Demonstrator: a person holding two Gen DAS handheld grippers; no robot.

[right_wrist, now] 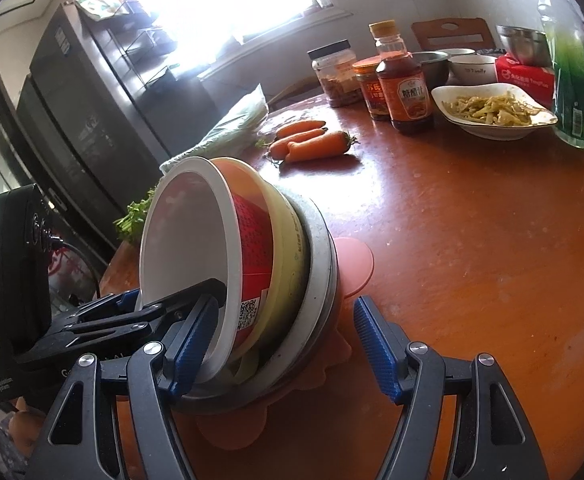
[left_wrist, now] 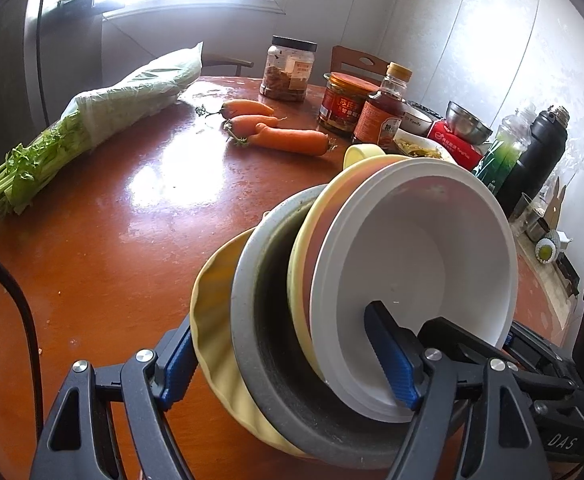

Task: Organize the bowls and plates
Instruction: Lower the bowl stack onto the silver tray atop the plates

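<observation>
Straddling one side of a nested stack of dishes [left_wrist: 372, 400], the left gripper [left_wrist: 283, 360] has its jaws pinching the stack: one blue pad lies against the back of the scalloped plate [left_wrist: 211, 320] at the bottom, the other inside the white bowl [left_wrist: 412, 272] on top. Between those two sit a grey bowl [left_wrist: 259, 340] and a yellow bowl [left_wrist: 298, 280].

The right gripper [right_wrist: 281, 352] brackets the opposite side of the same stack. Its inner pad sits against the white bowl's wall by the rim. Its outer pad stands just beside the plate's back, and I cannot tell whether it presses there or stays a hair apart. The plate looks yellow in the left wrist view and pink in the right wrist view. The white bowl has a red printed outside.

The stack is at the near part of the round reddish-brown surface [left_wrist: 111, 260]; whether it rests on it is unclear.

Farther back lie three carrots [left_wrist: 287, 138] and bagged celery [left_wrist: 91, 120]. Jars, a sauce bottle [left_wrist: 380, 116] and a white dish of shredded food [right_wrist: 492, 112] stand well apart from the stack.
</observation>
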